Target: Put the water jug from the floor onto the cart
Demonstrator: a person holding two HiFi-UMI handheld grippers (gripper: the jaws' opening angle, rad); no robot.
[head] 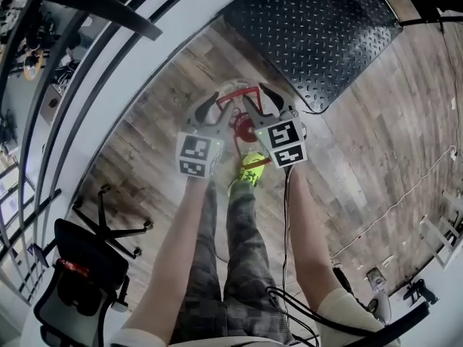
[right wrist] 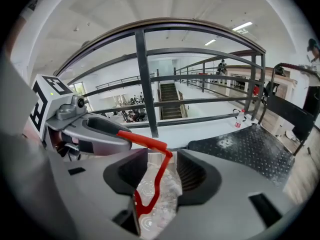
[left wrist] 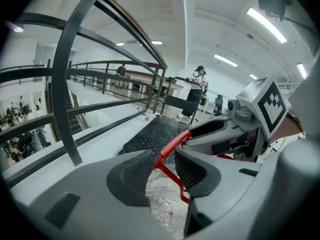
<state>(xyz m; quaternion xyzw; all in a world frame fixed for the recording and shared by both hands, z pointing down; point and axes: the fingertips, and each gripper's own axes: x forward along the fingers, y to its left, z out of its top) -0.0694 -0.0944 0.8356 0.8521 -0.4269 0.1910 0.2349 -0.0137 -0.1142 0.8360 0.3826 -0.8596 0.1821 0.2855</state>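
Observation:
The clear water jug (head: 242, 126) with its red handle (head: 237, 95) stands on the wood floor in front of my feet. My left gripper (head: 223, 103) and right gripper (head: 255, 97) hang side by side just over it. In the left gripper view the left gripper (left wrist: 162, 161) is open, with the red handle (left wrist: 172, 144) running through the gap and the jug's plastic (left wrist: 162, 199) below. The right gripper (right wrist: 162, 159) is open too, the handle (right wrist: 145, 141) slanting between its jaws over the jug (right wrist: 160, 194). The black diamond-plate cart (head: 311, 27) lies just beyond.
A dark metal railing (left wrist: 67, 84) runs along the white ledge on the left. An office chair (head: 79, 266) stands behind me at the left. A cable (head: 405, 194) crosses the floor at the right. A small bottle (right wrist: 242, 118) stands by the cart's edge. A person (left wrist: 197, 86) stands far off.

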